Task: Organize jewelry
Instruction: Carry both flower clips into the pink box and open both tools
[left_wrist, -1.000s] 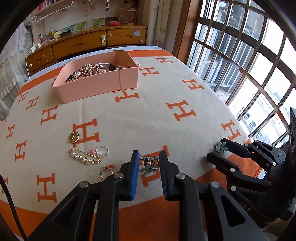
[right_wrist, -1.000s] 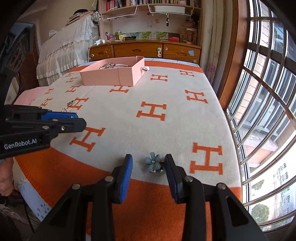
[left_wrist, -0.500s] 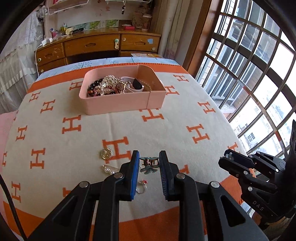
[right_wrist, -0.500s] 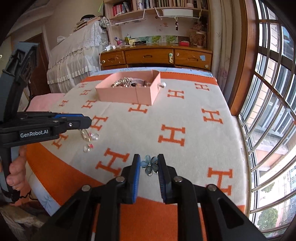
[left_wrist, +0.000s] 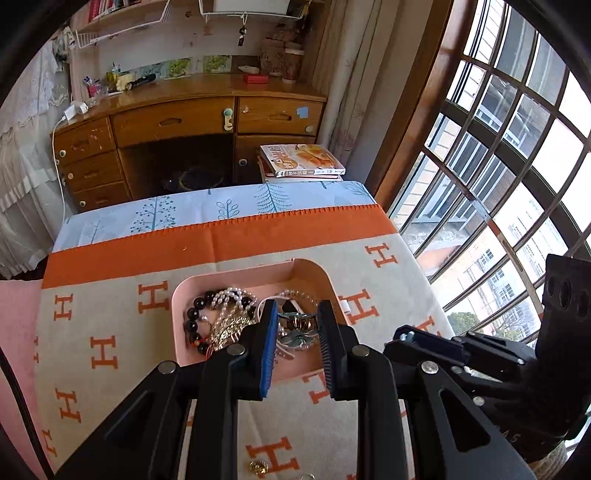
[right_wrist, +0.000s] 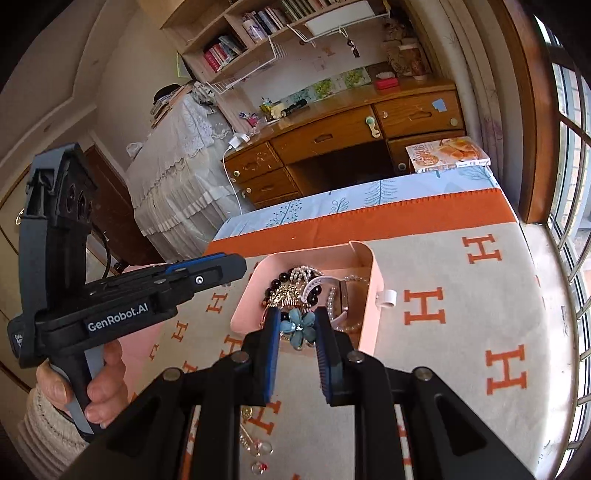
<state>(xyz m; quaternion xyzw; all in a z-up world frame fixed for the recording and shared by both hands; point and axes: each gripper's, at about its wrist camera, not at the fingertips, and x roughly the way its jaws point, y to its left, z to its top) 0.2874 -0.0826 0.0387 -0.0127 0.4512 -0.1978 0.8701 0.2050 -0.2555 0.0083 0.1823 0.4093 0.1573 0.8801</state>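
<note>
Two claws, each pinching one ornament, hang over the same pink tray (left_wrist: 310, 273), and the drop turns on what lies under each pinch. In the left wrist view, the left claw (left_wrist: 295, 325) sits at lower centre with its blue pads pressed on a silvery flower brooch (left_wrist: 297, 326); the tray's right-hand part lies directly behind and below it, so I judge a release here would land inside the rim. In the right wrist view, the right claw (right_wrist: 297, 328) grips a blue flower brooch (right_wrist: 299, 328) at the centre of the frame, over the tray's near edge, with the heap just beyond it towards the top of the frame. Its jaws have just been closing, and the flower sits between them. That drop looks closer to the rim, so a little more reach forward would be safer.

Both claws are about equally near; the left one stands at the left of the right wrist view, beside the tray's left wall.

Inside the tray lie a black bead bracelet (left_wrist: 192, 321), pearl strands (left_wrist: 232, 295), a gold comb-like piece (right_wrist: 286, 295) and a white-and-pink band (right_wrist: 341, 299), crowded towards the left and middle. On the H-patterned blanket (left_wrist: 110, 321) a few small gold and red pieces (right_wrist: 255, 443) remain at the bottom of the frame, not yet collected.
</note>
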